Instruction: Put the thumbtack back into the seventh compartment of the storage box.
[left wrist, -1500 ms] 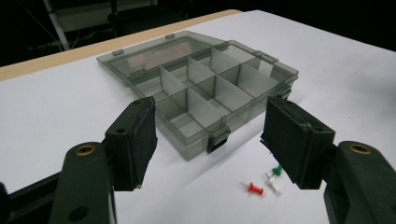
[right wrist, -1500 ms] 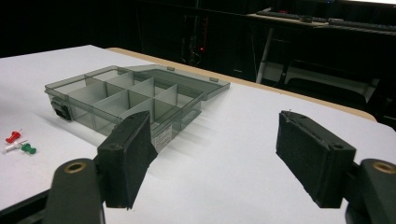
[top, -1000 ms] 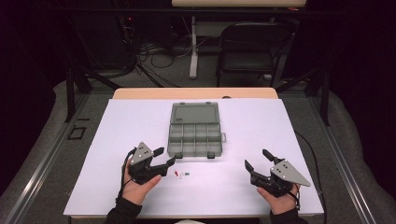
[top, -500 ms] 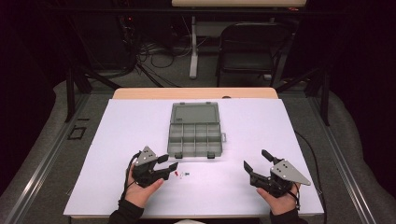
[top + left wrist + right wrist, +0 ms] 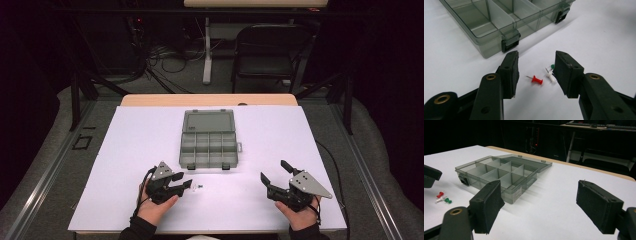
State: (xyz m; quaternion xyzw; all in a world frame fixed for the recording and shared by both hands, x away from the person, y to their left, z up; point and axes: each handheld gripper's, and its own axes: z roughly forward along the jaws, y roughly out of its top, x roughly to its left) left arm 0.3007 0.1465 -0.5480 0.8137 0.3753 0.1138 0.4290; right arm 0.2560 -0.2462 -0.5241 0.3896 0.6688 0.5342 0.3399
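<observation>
Closing in over three pushpins, my left fingers [image 5: 535, 75] have just been drawing together, yet they are not clenched: the two black pads stand apart with the red pushpin [image 5: 536, 80] lying loose on the white worktop [image 5: 599, 37] in the gap between them, touched by neither. Just beside it lies the white pushpin [image 5: 550, 76], close against the inner face of the pad on the right of my left gripper view, and the green pushpin [image 5: 552, 66] peeps out from behind that same pad; I cannot tell whether the pad touches either of them. All three pins lie on their sides on the worktop, near the front edge of the grey compartment box [image 5: 499, 22], whose latches face me and whose lid is folded open and flat behind it. From above, my left fingers [image 5: 186, 185] sit low at the front left of the worktop, with the pins a small speck just off their tips. My right fingers [image 5: 274, 171] rest released and spread wide at the front right, well apart from the pins and from the box [image 5: 207, 142], with nothing between the pads. In my right gripper view the box [image 5: 499, 175] shows its dividers and bare compartments.
</observation>
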